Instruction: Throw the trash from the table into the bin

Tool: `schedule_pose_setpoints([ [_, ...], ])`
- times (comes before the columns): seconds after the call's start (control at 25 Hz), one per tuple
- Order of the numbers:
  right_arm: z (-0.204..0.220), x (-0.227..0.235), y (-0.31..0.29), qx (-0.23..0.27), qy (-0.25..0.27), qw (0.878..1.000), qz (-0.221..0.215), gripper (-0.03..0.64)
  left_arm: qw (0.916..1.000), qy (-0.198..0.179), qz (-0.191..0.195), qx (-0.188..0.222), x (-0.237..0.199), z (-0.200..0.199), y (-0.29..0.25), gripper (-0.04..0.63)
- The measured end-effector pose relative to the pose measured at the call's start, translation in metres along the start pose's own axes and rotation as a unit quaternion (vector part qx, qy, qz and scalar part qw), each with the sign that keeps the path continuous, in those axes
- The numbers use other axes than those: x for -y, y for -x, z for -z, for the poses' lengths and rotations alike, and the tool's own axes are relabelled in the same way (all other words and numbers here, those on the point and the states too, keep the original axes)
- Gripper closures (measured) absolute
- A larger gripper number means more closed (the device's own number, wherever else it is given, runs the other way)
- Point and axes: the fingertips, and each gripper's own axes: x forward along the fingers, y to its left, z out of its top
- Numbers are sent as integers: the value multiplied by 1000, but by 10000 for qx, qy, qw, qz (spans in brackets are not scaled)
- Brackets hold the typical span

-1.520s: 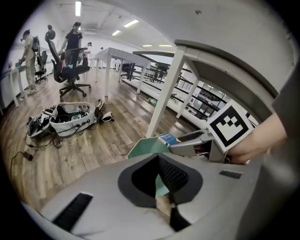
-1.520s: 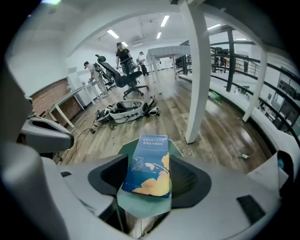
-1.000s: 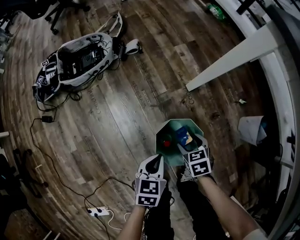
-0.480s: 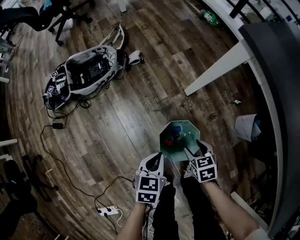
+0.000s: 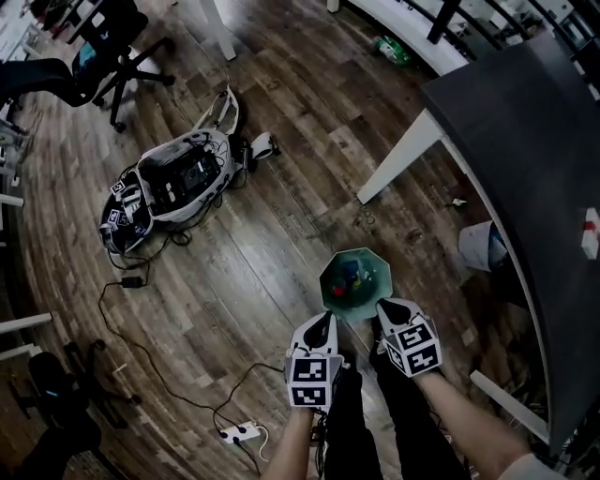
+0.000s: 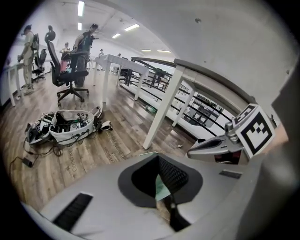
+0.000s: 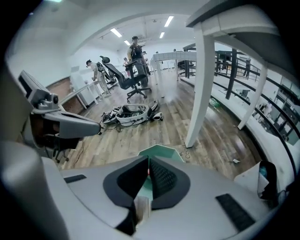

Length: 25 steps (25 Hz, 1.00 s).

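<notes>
Setting: open-plan office, as you saw it.
- Wood-plank floor [image 5: 262,244] ran throughout.
- Wheeled office chairs [image 5: 103,66] stood by long white-legged desks [image 6: 110,60].
- Strip lights [image 6: 80,8] ran in rows along the ceiling.
- People [image 6: 27,41] stood at the far desks.
- A metal railing [image 7: 232,58] lined one side.
- Your dark table [image 5: 525,141] stood on white legs.
- An open equipment case [image 5: 173,178] and a power strip [image 5: 242,433] lay on the floor.

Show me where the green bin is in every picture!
Head view: green bin, low centre.
Left gripper view: only a green sliver, low centre.
Right gripper view: its rim, just below centre.
Shared landmark: the open case.
</notes>
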Motion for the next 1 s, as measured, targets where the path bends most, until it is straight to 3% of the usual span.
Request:
schedule_pose_setpoints([
  [0.24, -9, -15, 40, 34, -81, 9999, -142, 615, 9995, 49, 35, -297, 18, 6, 27, 571],
  [0.52, -12, -17, 109, 348, -451, 9983, 93, 615, 9975, -488, 125, -490, 48, 2, 56, 571],
  [0.8, -2, 4, 161, 617, -615, 9955, 374, 615, 9947, -784, 456, -489, 91, -21, 47, 571],
  [1.0, -20, 23, 214, 873, -707, 9915, 648, 615, 9913, -732, 973, -492, 139, -58, 58, 571],
])
